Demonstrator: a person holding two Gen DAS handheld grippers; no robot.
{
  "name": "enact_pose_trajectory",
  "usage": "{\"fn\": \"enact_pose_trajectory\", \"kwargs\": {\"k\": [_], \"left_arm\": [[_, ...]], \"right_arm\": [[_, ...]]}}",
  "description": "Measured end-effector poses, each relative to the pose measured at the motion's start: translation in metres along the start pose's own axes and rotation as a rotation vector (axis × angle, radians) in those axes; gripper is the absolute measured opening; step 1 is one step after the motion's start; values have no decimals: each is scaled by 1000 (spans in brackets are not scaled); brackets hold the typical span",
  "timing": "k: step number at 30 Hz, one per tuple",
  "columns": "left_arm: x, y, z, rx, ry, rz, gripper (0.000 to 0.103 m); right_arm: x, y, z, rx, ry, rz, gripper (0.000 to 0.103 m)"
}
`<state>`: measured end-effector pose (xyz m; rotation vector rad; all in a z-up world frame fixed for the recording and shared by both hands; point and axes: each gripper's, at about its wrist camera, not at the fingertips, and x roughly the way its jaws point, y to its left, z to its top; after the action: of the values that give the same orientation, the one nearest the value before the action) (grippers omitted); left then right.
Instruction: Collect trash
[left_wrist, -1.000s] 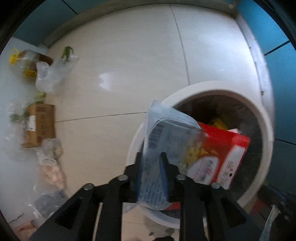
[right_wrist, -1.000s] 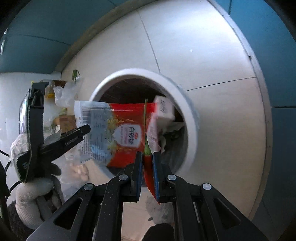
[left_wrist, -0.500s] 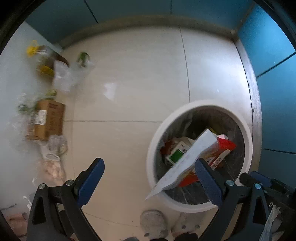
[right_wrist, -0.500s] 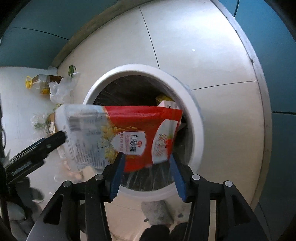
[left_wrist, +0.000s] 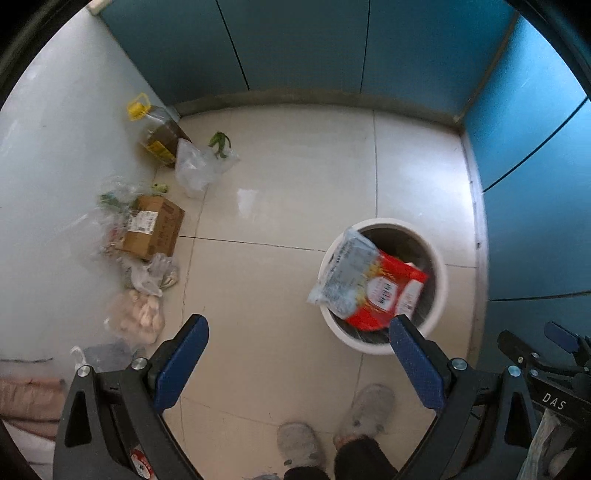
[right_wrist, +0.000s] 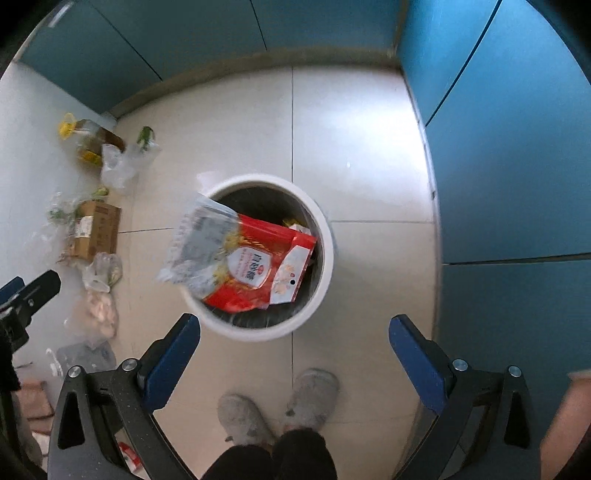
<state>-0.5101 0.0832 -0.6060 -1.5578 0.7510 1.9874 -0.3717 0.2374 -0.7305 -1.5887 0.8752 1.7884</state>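
Trash lies along the left wall in the left wrist view: a cardboard box (left_wrist: 153, 227), an oil bottle (left_wrist: 157, 134) with a yellow cap, clear plastic bags (left_wrist: 201, 166) and a pale bag of what may be peanuts (left_wrist: 136, 317), all well apart from the white bin (left_wrist: 439, 284). A red-and-clear sugar bag (left_wrist: 365, 280) rests across the bin's rim, one end sticking out over the near-left edge. The left gripper (left_wrist: 295, 363) has its blue pads spread wide with nothing between them. From the right wrist view, straight above, the same sugar bag (right_wrist: 243, 258) leans half in, half out of the bin (right_wrist: 325, 258), its clear end hanging past the rim; the right gripper (right_wrist: 293, 358) is opening its jaws – empty, high over the person's grey slippers (right_wrist: 277, 410). Judging by this, the drop is not quite finished: a nudge on the overhanging end would settle the bag inside – then reach for the nearest litter on the left, coming down from above with jaws wide
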Motion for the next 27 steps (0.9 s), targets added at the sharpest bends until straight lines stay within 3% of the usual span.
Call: {"fn": "enact_pose_trajectory", "kwargs": {"k": [6, 13, 19, 27], "left_arm": [[-113, 13, -23, 17, -71, -52, 100], [-244, 31, -62, 79, -170, -98, 100], [-339, 49, -100, 105, -242, -165, 100], [-441, 67, -144, 130, -287, -296, 100]], "right_arm": [[-122, 11, -27, -22, -86, -11, 103], [-285, 24, -80, -25, -202, -38, 103], [-419, 31, -147, 11, -301, -2, 103], [-546, 33, -228, 71, -397, 81, 103]]}}
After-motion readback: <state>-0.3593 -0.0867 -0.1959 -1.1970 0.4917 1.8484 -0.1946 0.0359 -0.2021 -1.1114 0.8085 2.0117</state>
